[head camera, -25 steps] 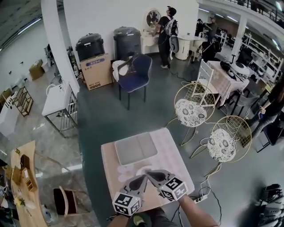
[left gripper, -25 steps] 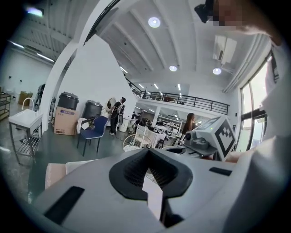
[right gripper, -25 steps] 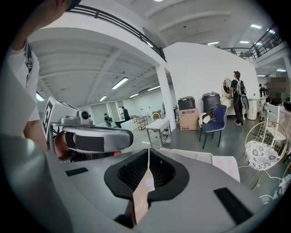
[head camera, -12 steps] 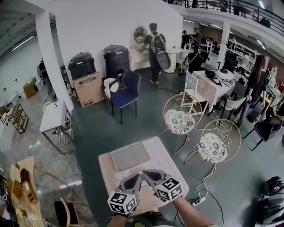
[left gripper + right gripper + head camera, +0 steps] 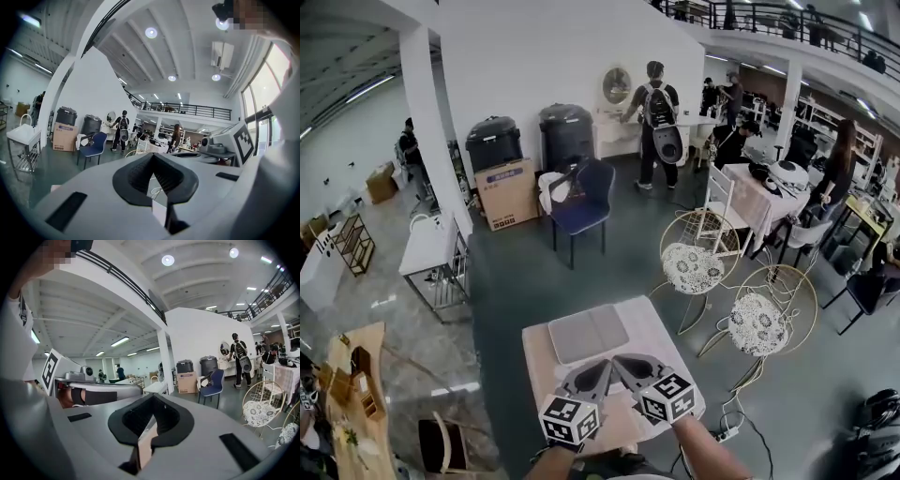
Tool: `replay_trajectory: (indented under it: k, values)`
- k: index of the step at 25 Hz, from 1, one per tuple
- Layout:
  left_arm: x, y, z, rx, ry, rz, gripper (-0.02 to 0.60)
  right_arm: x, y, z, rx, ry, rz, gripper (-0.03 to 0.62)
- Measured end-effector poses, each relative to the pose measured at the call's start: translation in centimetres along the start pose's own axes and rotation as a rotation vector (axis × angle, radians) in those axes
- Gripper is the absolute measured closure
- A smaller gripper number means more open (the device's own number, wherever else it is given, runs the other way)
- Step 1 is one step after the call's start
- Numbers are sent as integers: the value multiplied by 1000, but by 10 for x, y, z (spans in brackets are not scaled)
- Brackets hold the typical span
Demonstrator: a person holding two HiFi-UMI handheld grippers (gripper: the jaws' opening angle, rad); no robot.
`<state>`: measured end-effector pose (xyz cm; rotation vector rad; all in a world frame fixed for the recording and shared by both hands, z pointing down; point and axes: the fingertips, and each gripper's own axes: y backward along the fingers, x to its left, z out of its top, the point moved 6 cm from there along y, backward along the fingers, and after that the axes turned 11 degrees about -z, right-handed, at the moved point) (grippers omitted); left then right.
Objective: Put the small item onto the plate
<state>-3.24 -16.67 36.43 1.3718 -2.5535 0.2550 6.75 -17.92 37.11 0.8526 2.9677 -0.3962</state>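
Note:
In the head view both grippers are held high and close together over the near end of the pink table [image 5: 653, 325]. My left gripper [image 5: 594, 371] and my right gripper [image 5: 626, 363] both point away from me, tips almost side by side. They cover the near part of the tabletop, so neither the plate nor the small item shows in any view. The left gripper view shows its jaws [image 5: 160, 205] closed with nothing between them. The right gripper view shows the same for my right gripper [image 5: 143, 440]. Both look out level across the hall.
A grey mat [image 5: 589, 334] lies on the far half of the table. Two white round wire chairs [image 5: 693, 266] [image 5: 758, 324] stand to the right, a blue chair [image 5: 581, 193] beyond. A wooden table [image 5: 352, 394] is at the left. People stand at the back.
Both grippers have risen toward the head camera and now point more level. The white plate seen beside them a second ago is now hidden behind them.

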Motion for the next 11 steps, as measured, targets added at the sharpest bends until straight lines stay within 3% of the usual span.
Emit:
replay_trajectory:
  k: [11]
  values:
    - [3, 6, 3, -12, -3, -3, 577, 6, 0, 6, -15, 19, -12, 580]
